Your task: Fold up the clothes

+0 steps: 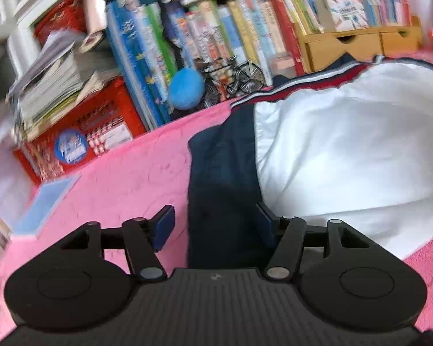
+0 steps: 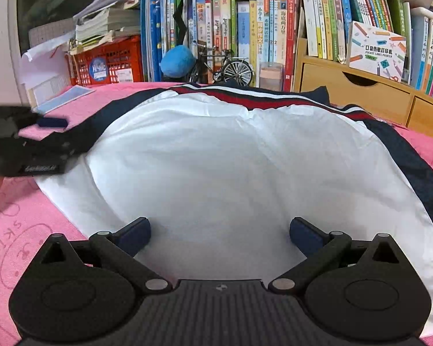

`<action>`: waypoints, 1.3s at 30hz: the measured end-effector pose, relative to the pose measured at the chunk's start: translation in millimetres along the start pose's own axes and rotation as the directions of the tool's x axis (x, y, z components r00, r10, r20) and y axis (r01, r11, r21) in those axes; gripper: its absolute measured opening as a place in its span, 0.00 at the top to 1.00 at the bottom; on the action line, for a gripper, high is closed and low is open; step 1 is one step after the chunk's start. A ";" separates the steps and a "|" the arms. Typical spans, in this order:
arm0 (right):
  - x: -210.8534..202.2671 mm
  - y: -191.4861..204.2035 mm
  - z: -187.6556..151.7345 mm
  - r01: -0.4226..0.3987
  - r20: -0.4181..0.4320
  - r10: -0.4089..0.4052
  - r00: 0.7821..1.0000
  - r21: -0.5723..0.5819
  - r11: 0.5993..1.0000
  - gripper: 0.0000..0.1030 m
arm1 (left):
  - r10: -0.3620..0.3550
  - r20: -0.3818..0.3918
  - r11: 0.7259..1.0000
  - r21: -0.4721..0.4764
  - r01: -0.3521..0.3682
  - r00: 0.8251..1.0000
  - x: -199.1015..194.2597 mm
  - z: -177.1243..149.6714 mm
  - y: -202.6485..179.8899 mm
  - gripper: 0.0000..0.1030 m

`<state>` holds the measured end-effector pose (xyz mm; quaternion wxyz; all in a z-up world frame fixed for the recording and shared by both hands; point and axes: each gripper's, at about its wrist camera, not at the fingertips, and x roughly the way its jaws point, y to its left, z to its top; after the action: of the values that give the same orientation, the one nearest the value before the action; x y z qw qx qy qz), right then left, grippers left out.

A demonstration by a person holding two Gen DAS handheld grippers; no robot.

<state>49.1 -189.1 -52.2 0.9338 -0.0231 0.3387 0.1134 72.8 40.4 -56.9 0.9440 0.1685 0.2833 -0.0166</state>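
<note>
A white garment (image 2: 231, 167) with navy sides and a red, white and navy striped band (image 2: 245, 96) at its far edge lies spread on the pink cloth (image 2: 20, 225). My left gripper (image 1: 215, 225) is open at the garment's left side. The navy side strip (image 1: 219, 173) runs between its blue pads, which do not press on it. In the right wrist view this gripper is a dark blur at the left, with one of its fingertips (image 2: 52, 122) showing. My right gripper (image 2: 220, 236) hangs open over the near white part, holding nothing.
Behind the pink cloth stand rows of books (image 2: 245, 28), a red crate (image 2: 106, 63) under stacked papers, a blue plush (image 2: 177, 60), a model bicycle (image 2: 225, 67) and a wooden drawer unit (image 2: 355, 92). A light blue pad (image 2: 63, 96) lies at the far left.
</note>
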 end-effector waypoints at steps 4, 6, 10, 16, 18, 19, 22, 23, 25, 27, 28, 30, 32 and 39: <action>-8.9 -4.7 -2.1 0.005 0.031 -0.007 1.000 0.059 0.998 0.00 | 0.020 -0.002 1.000 0.017 -0.020 1.000 1.6 3.8 -4.6 0.38; -15.1 -5.6 1.5 -0.030 0.058 0.022 0.998 0.135 0.990 0.00 | 0.036 0.004 0.999 0.041 -0.036 0.999 1.5 4.6 -8.2 0.39; -18.7 12.7 21.3 -0.076 0.130 0.058 0.990 0.135 0.988 0.00 | 0.041 0.004 0.998 0.041 -0.041 0.999 0.0 3.4 -9.5 0.39; 4.6 18.3 30.0 0.055 0.080 -0.052 0.995 -0.032 0.998 0.00 | 0.027 -0.003 1.000 0.015 -0.027 1.000 -0.3 0.5 -5.5 0.39; 6.7 -6.3 20.1 0.120 0.043 -0.119 0.992 -0.020 0.993 0.00 | 0.020 -0.004 1.000 0.008 -0.020 1.000 0.4 0.2 -3.5 0.39; 2.8 -21.4 13.8 0.125 0.041 -0.125 0.991 -0.007 0.992 0.01 | 0.014 -0.006 1.000 0.001 -0.014 1.000 0.7 0.1 -2.0 0.38; -21.5 -64.9 -5.4 0.111 0.072 -0.112 0.991 0.017 0.994 0.29 | -0.001 -0.012 1.000 -0.022 0.001 1.000 1.6 -0.1 2.8 0.37; -26.7 -72.0 -8.8 0.228 0.043 -0.228 0.973 0.001 0.974 0.17 | -0.001 -0.013 1.000 -0.024 0.001 1.000 1.7 0.0 2.9 0.36; -38.9 -92.3 -21.9 0.410 0.022 -0.409 0.912 -0.021 0.912 0.01 | 0.005 -0.012 1.000 -0.018 -0.005 1.000 1.7 0.1 1.9 0.36; -57.8 -120.6 -37.3 0.452 -0.018 -0.452 0.892 0.071 0.889 0.00 | 0.015 -0.010 1.000 -0.005 -0.015 1.000 1.8 0.1 0.0 0.36; -71.4 -137.1 -45.3 0.424 -0.038 -0.425 0.904 0.183 0.887 0.01 | 0.024 -0.008 1.000 0.003 -0.024 1.000 1.7 0.1 -1.4 0.36; -97.2 -158.8 -60.8 0.342 -0.049 -0.353 0.934 0.397 0.852 0.04 | 0.054 -0.004 0.998 0.023 -0.054 0.999 1.7 0.4 -5.1 0.30; -121.0 -164.6 -73.0 0.255 0.001 -0.297 0.955 0.512 0.820 0.06 | 0.090 -0.004 0.995 0.031 -0.090 0.996 1.9 1.2 -8.8 0.27; -155.6 -143.0 -89.8 0.026 0.169 -0.161 0.972 0.605 0.796 0.06 | 0.028 0.101 0.972 -0.236 -0.003 0.995 -52.5 21.4 -0.7 0.39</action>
<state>-90.6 -369.5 -26.9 0.9281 0.2685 0.2542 -0.0441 39.9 29.4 -12.0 0.9708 0.0564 0.2326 0.0157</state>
